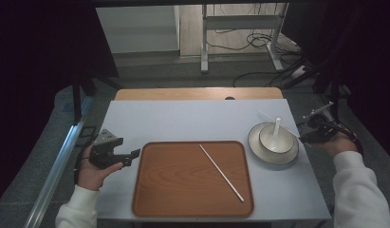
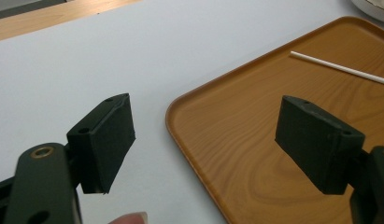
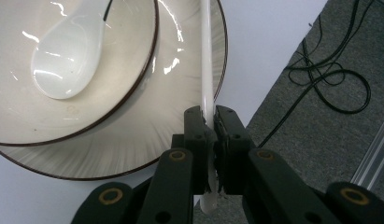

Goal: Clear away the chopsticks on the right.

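At the left edge of the counter [image 1: 183, 118] the left gripper [image 1: 128, 156] hangs with its jaws wide apart and nothing between them, aimed at the near left corner of the wooden tray [image 1: 150, 199]. One tray lies on the counter, and on it lies one white chopstick [image 1: 221, 173], running slantwise from the tray's middle toward its near right corner. To the right of the tray stands one pale plate [image 1: 259, 154] with a dark rim, one bowl [image 1: 268, 137] on it, and one white spoon [image 1: 276, 129] resting in the bowl. The second chopstick [image 3: 207, 70] is slim, white, glossy and round. The right gripper [image 3: 213, 130] is clamped on it near its blunt end, at the counter's right edge. Its long axis runs from the jaws out over the plate's rim just beside the bowl, pointing toward the far left of the counter in the high view.
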`<state>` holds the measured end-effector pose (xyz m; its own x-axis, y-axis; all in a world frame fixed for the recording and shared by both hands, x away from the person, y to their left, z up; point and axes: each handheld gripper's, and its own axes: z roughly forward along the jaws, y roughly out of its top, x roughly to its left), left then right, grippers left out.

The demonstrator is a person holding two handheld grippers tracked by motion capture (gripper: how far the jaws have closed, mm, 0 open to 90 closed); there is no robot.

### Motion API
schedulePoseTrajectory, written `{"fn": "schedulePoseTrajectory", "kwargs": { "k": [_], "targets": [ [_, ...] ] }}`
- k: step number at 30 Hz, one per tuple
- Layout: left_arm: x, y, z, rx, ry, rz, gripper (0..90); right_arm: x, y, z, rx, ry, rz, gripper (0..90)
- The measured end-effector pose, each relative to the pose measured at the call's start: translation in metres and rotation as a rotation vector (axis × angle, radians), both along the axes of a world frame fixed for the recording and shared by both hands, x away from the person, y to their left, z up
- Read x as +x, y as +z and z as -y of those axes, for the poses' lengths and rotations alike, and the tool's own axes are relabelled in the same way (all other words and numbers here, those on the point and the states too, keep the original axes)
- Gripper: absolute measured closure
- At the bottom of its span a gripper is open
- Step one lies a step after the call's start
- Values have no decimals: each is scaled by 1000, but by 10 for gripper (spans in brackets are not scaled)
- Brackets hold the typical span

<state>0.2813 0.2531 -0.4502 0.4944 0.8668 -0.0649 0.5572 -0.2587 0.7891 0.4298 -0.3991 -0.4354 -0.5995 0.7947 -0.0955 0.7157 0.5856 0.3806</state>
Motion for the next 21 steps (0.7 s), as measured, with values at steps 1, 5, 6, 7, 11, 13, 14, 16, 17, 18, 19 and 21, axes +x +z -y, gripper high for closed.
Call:
{"fn": "schedulePoseTrajectory", "kwargs": {
  "k": [1, 5, 6, 7, 11, 13, 14, 16, 17, 18, 19, 21],
  "targets": [
    [0, 0, 0, -1, 1, 0, 197, 0, 0, 0, 6, 0, -4, 849],
    [0, 0, 0, -1, 1, 0, 197, -1, 0, 2, 14, -5, 4, 848],
    [0, 0, 0, -1, 1, -1, 197, -1, 0, 2, 14, -5, 4, 848],
    [0, 0, 0, 0, 0, 0, 197, -1, 0, 2, 19, -2, 3, 849],
    [0, 0, 0, 0, 0, 0, 197, -1, -1, 2, 17, -17, 22, 849],
    [0, 0, 0, -2, 0, 1, 197, -1, 0, 3, 29, -12, 19, 850],
    [0, 0, 0, -4, 2, 2, 197, -2, 0, 4, 33, -14, 22, 850],
    [0, 0, 0, -5, 3, 1, 197, -2, 2, 4, 33, -17, 34, 850],
    [0, 0, 0, -4, 3, 1, 197, -2, 4, 4, 37, -20, 35, 850],
    [0, 0, 0, -3, 2, 1, 197, -2, 5, 5, 38, -16, 43, 850],
    [0, 0, 0, -2, 2, 1, 197, -3, 7, 5, 43, -18, 49, 850],
    [0, 0, 0, -1, 0, 0, 197, -4, 11, 6, 56, -17, 62, 850]
  ]
}}
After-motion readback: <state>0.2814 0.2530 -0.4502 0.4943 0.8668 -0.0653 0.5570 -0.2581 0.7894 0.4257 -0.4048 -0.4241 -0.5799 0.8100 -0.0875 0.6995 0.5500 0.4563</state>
